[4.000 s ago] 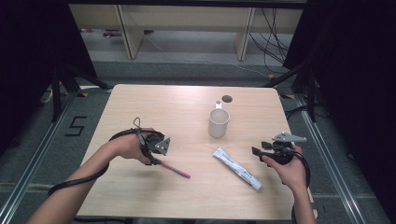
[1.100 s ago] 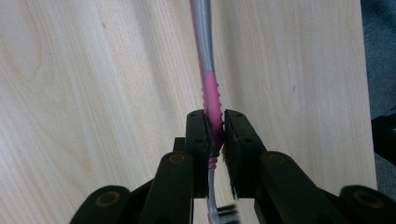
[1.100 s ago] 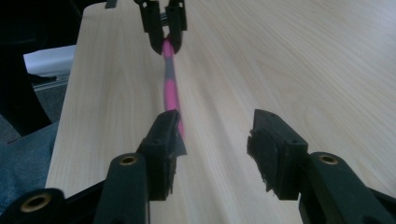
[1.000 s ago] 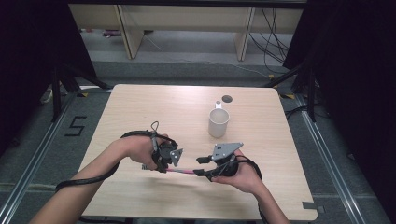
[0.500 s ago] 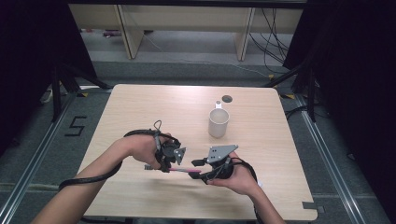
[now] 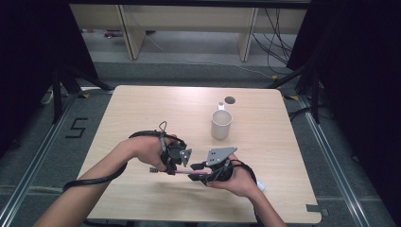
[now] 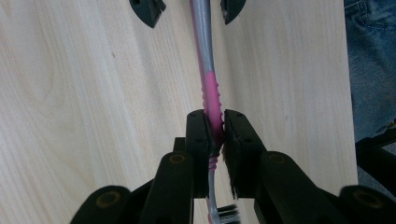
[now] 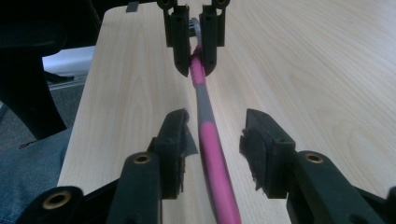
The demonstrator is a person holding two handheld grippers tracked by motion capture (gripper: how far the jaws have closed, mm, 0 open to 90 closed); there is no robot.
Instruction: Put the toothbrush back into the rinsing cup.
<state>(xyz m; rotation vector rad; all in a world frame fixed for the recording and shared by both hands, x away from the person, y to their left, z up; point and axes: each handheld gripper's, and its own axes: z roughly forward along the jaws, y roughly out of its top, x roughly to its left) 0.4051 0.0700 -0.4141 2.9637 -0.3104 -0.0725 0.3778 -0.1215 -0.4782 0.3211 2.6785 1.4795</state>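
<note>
The left gripper (image 6: 185,160) is clamping a toothbrush (image 6: 187,173) by the ribbed pink part of its handle, pads pressing on both sides, jaws drawn in tight around it. In the left gripper view the toothbrush (image 7: 211,88) is running straight away from the jaws, its bristles showing at the bottom edge behind the pads and its grey-and-pink handle stretching off toward the right gripper (image 7: 189,8).

The right gripper (image 6: 196,166) is facing the left one across the brush. Its jaws have just been closing, yet they are standing apart, the handle (image 8: 212,149) lying between the pads with a gap on either side, nearest the one on the left of that view.

From above, the brush is lying level above the table (image 6: 142,113) near its front edge, long axis left to right, bristle end at the left, handle end pointing right.

A mug (image 6: 221,124) is standing well behind the grippers. The table is light wood; around it are grey floor, dark curtains, cables and a pale bench at the back.
</note>
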